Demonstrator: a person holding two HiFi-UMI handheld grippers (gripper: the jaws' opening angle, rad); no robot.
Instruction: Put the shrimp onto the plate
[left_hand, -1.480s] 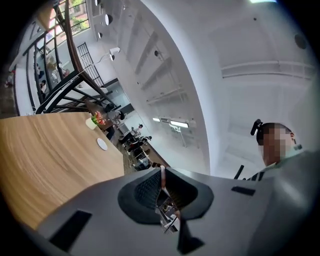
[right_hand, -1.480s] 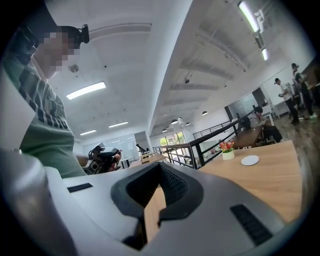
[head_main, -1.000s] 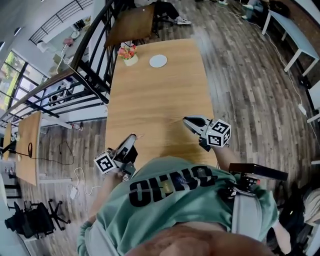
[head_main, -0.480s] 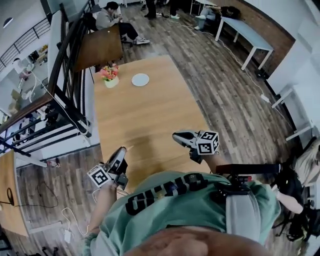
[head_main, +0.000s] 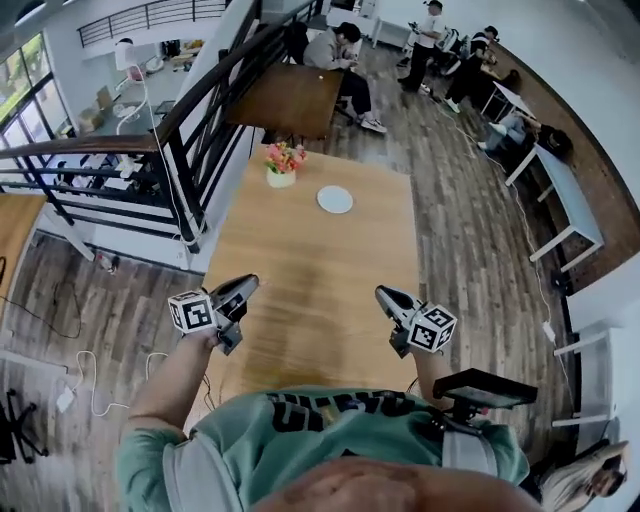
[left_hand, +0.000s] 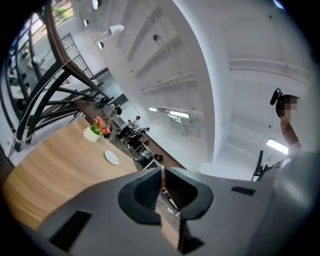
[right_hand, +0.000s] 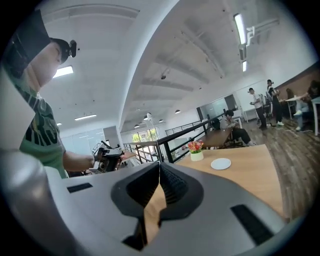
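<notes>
A small white plate (head_main: 335, 199) lies empty on the far part of the long wooden table (head_main: 310, 280); it also shows as the plate (left_hand: 111, 157) and the plate (right_hand: 220, 163) in the two gripper views. No shrimp shows in any view. My left gripper (head_main: 249, 282) hangs over the table's near left side, its jaws together with nothing between them (left_hand: 161, 172). My right gripper (head_main: 382, 293) is over the near right side, also shut and empty (right_hand: 159, 167). Both point toward the far end, well short of the plate.
A white pot of pink and orange flowers (head_main: 282, 165) stands left of the plate at the table's far end. A black railing (head_main: 190, 150) runs along the left edge. People sit and stand at other tables (head_main: 340, 50) beyond. Wooden floor lies to the right.
The head view has swung, so the table now sits lower and more central. My left gripper has come up from beside the table's near left edge to over the tabletop. Both stay shut.
</notes>
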